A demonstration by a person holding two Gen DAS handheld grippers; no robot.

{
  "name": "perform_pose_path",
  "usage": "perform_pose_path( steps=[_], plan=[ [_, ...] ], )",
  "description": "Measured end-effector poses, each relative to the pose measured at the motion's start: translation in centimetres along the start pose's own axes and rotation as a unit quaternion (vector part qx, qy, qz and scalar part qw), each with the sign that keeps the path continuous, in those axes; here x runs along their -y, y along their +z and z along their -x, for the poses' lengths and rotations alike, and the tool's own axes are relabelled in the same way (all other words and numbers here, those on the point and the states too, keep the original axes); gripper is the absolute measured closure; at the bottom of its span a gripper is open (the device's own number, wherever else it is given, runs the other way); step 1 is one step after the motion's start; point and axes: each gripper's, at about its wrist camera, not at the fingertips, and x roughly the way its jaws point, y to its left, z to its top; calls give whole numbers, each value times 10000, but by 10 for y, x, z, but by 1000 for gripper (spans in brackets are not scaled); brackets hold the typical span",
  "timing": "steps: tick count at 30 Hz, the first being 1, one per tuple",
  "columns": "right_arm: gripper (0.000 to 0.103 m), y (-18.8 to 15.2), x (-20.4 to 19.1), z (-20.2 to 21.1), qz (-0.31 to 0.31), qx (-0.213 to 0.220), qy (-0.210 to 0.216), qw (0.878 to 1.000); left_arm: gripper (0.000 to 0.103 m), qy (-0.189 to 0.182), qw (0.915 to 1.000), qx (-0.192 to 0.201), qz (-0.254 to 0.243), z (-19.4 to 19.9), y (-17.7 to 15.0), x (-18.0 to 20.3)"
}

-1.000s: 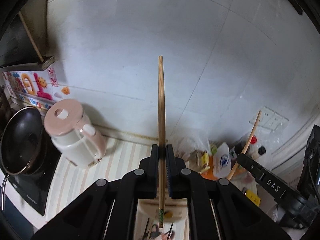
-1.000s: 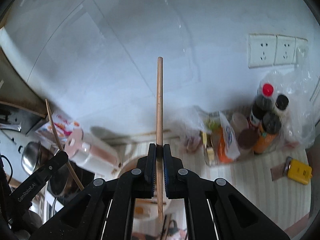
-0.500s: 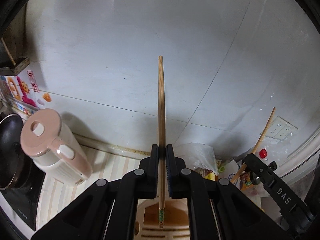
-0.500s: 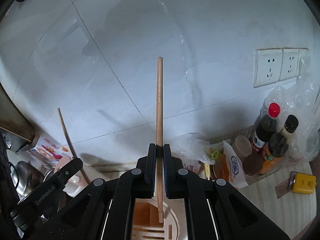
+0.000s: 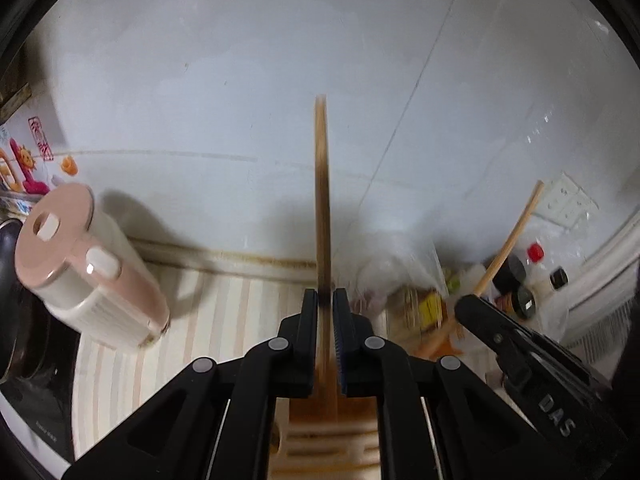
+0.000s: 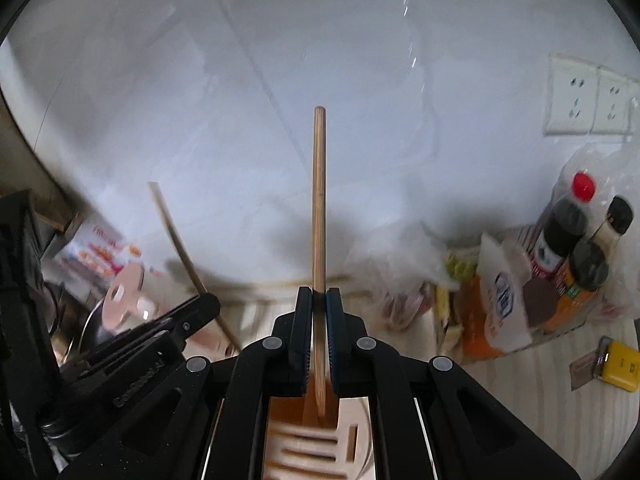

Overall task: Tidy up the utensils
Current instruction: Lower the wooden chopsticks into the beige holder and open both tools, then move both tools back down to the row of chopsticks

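A white tiled wall [image 5: 240, 80] is filling most of both views, with a striped counter [image 5: 224, 312] running along its foot. On the counter's left side a pink and cream kettle [image 5: 80, 264] is standing; in the right wrist view only its lid is peeking out behind the other gripper. Toward the right, a heap of plastic bags [image 6: 400, 264] and dark sauce bottles [image 6: 568, 228] is sitting against the wall, smeared by motion blur, with a small yellow box [image 6: 620, 366] lying nearby. Wall sockets [image 6: 588, 106] are showing above the bottles.

The left gripper [image 5: 328, 300] is clamping an upright chopstick [image 5: 322, 200] — its lower end is blurring into a beige slotted holder [image 5: 332, 440] directly below, so whether the tip is inside a slot cannot be told. The right gripper [image 6: 319, 296] is pinching a second chopstick [image 6: 319, 200] the same way, its tip hanging just over the holder's [image 6: 316, 440] slots. The holder is being cut off by the gripper frames and the picture edge in both views.
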Motion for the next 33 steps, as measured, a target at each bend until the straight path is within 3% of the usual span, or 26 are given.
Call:
perform_pose_path(
  steps=[2,3,4,6,7,8,10,14,16,18,23,30,33],
  plan=[
    [86,-4,4,1,-2,-170,39,9998,94,-34,9999,-131,15,11,-4,-3],
    [68,-7,8,4,-45,-225,81,9997,91,0,9999,-151,-18,15,-6,-2],
    [53,-9,13,9,-103,-245,95,9996,83,130,9998,-157,-71,22,-7,-2],
    [49,-14,20,23,-195,-201,132,9995,58,415,9991,-80,-91,40,-13,-3],
    [48,-16,23,30,-230,-178,107,9995,38,477,9988,-10,-60,49,-17,-5],
    [48,-17,25,36,-257,-168,69,9995,29,573,9983,60,-11,58,-22,-7],
    [42,-23,30,52,-305,-105,26,9995,27,688,9974,216,59,73,-34,-12],
    [34,-42,38,79,-329,-34,-270,9991,0,744,9967,239,220,83,-60,-25],
    [22,-55,47,88,-418,-34,-329,9986,0,867,9956,239,243,84,-76,-29],
    [19,-66,54,90,-434,-114,-426,9981,0,918,9953,179,240,80,-85,-30],
    [19,-102,74,77,-435,-608,-768,9942,0,1080,9938,-197,178,57,-124,-31],
    [20,-168,110,28,-666,-1468,-1170,9800,0,1335,9862,-976,-39,4,-183,-33],
    [30,-192,121,10,-745,-1780,-1242,9733,0,1401,9813,-1308,-167,-18,-208,-33]
  ],
)
